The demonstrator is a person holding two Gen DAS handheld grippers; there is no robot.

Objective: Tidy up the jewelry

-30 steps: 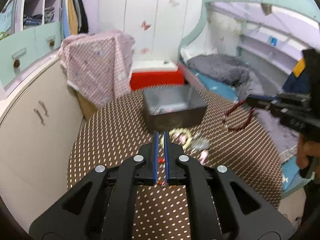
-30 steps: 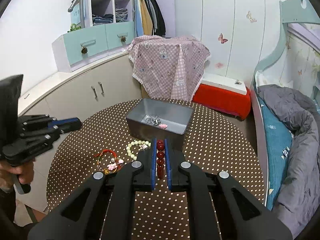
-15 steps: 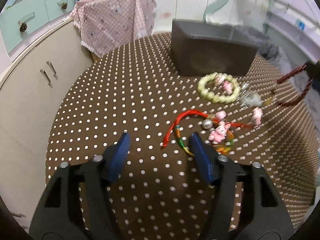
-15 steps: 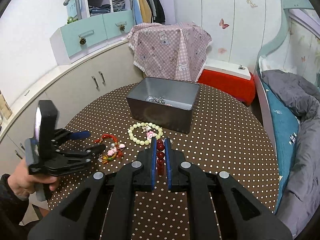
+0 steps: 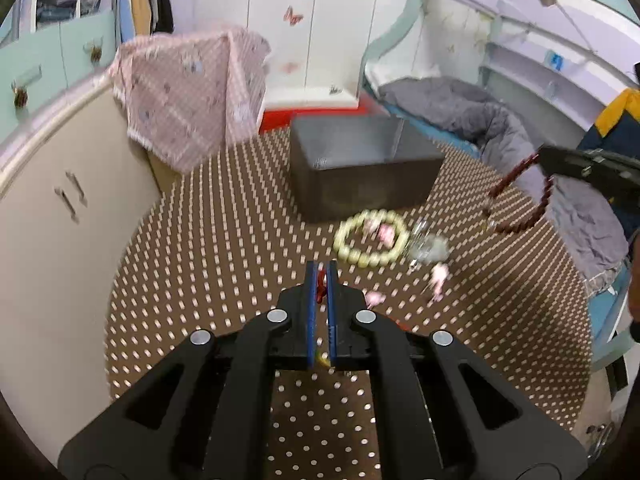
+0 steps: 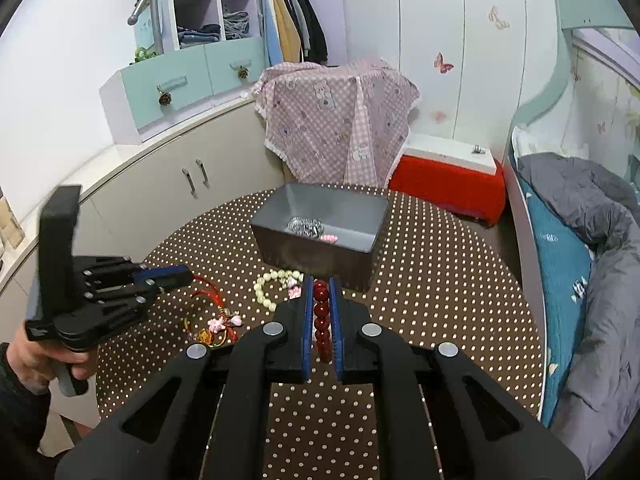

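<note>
My left gripper is shut on the red cord of a charm bracelet. In the right wrist view the left gripper pinches that cord while the charm bracelet's pink charms rest on the table. My right gripper is shut on a dark red bead bracelet. In the left wrist view the dark red bead bracelet hangs from the right gripper above the table. An open grey box stands behind, holding silver jewelry. A pale bead bracelet lies in front of it.
The round brown dotted table carries everything. A clear crystal piece and small pink charms lie right of the pale bracelet. Cabinets stand at the left, a bed at the right, a pink-draped stand and a red box behind.
The left gripper opened wide over the red cord bracelet, then closed on its cord and tilted up. The right gripper kept still with the red beads.
</note>
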